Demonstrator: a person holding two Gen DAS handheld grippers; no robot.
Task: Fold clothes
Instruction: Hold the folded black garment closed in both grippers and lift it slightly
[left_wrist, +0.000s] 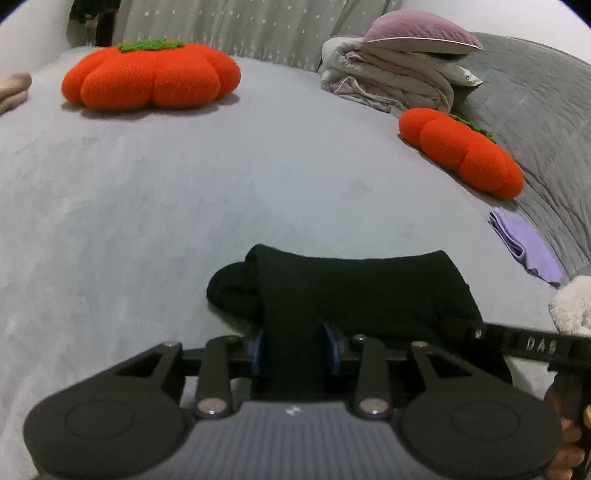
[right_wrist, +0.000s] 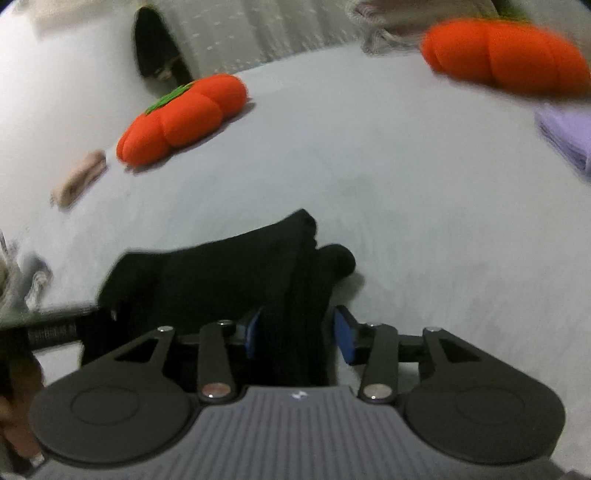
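A black garment lies bunched on the grey bed sheet, close in front of both grippers. My left gripper has its blue pads closed on a fold of the black cloth. In the right wrist view the black garment runs between my right gripper's blue pads; the right pad stands slightly off the cloth. The other gripper's arm shows at the edge of each view.
Two orange pumpkin cushions sit on the bed. A folded lilac cloth lies at right, a pile of pale bedding with a mauve pillow at back right, a pink roll at left.
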